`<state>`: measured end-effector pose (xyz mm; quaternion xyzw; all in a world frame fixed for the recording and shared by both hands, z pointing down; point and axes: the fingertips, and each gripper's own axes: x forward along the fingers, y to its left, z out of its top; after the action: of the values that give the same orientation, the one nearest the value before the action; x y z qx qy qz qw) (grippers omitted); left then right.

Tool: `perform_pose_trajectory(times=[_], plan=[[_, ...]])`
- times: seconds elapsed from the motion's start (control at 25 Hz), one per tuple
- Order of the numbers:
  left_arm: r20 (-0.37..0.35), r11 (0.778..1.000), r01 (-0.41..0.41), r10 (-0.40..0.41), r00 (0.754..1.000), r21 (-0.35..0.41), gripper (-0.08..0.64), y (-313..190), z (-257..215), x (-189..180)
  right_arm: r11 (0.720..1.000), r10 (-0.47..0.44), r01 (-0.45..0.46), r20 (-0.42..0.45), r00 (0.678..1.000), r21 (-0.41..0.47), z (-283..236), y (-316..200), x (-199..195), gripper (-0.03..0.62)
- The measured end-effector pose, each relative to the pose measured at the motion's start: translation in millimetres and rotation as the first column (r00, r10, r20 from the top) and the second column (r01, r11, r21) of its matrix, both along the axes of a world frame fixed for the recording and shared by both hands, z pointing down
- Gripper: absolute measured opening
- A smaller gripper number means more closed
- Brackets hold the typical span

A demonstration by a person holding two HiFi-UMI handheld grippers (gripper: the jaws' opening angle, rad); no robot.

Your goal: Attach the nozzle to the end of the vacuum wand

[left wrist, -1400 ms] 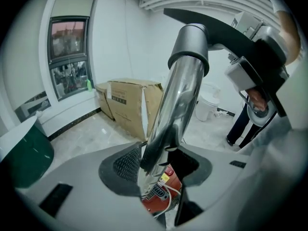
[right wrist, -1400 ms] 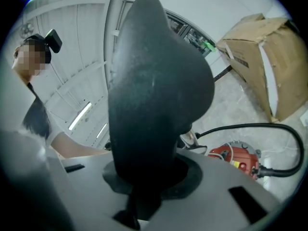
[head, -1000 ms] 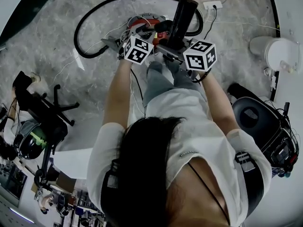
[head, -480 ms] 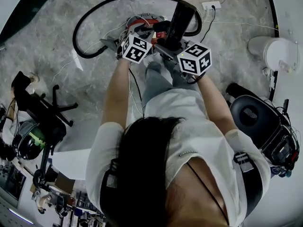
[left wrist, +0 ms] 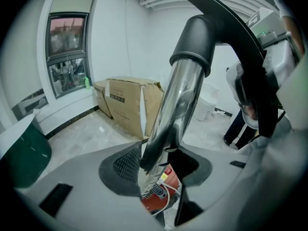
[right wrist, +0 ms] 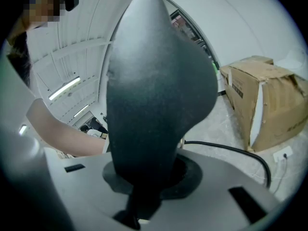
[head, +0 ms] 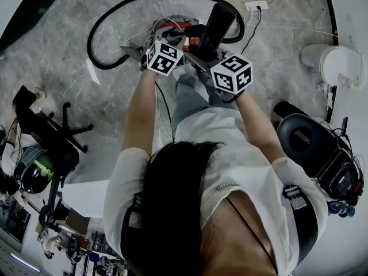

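Observation:
In the left gripper view a chrome vacuum wand (left wrist: 177,100) rises between the jaws, and my left gripper (left wrist: 159,163) is shut on it. A black collar of the nozzle (left wrist: 195,37) sits over the wand's upper end. The right gripper view is filled by the black nozzle (right wrist: 159,90), with my right gripper (right wrist: 144,179) shut on its narrow lower part. From the head view, both grippers meet in front of the person: the left gripper (head: 179,42) and the right gripper (head: 201,55) sit side by side, and the nozzle (head: 217,22) sticks out beyond them.
The red vacuum body (head: 171,26) lies on the floor under the grippers, its black hose (head: 109,16) looping around it. A cardboard box (left wrist: 127,102) stands by the wall. A power strip (head: 257,6), a white bin (head: 336,65) and chairs (head: 313,145) surround the person.
The right gripper has rolled and shifted a little left toward the left gripper, tilting the nozzle with it. The left gripper has stayed put.

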<state>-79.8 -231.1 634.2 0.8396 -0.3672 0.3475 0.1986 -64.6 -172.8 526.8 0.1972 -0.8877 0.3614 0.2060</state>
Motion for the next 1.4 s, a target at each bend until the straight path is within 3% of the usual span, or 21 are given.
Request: perform_pose_trajectory(times=[0.2, 0.44, 0.84, 1.0, 1.16, 1.4], plan=[[0.0, 1.0, -0.013, 0.013, 1.0, 0.001, 0.176, -1.8, -1.5, 1.7, 1.0, 0.003, -0.003, -0.02, 1.0, -0.004, -1.2, -2.0, 0.8, 0.087], [0.014, 1.0, -0.014, 0.014, 1.0, 0.01, 0.176, -4.6, -2.1, 2.0, 0.995, -0.012, 0.015, 0.028, 1.0, -0.099, -4.8, -6.2, 0.4, 0.087], [0.008, 0.999, -0.046, 0.046, 0.999, 0.003, 0.173, -5.4, -4.9, -6.0, 0.973, 0.094, -0.079, 0.059, 0.994, -0.217, -13.6, -10.1, -13.7, 0.087], [-0.01, 0.996, -0.087, 0.087, 0.996, -0.022, 0.173, -4.1, -5.0, -6.3, 0.982, 0.058, -0.043, 0.074, 0.996, -0.183, -14.8, -8.3, -17.0, 0.087], [-0.024, 0.99, -0.136, 0.135, 0.99, -0.044, 0.173, -6.6, -3.6, -5.3, 0.994, -0.044, 0.047, 0.032, 0.999, -0.1, -8.2, -9.2, -13.8, 0.087], [-0.027, 0.992, -0.12, 0.119, 0.993, -0.045, 0.173, -3.9, -5.6, -9.1, 0.991, -0.133, 0.133, -0.031, 0.991, -0.009, -2.0, -7.7, -10.3, 0.087]])
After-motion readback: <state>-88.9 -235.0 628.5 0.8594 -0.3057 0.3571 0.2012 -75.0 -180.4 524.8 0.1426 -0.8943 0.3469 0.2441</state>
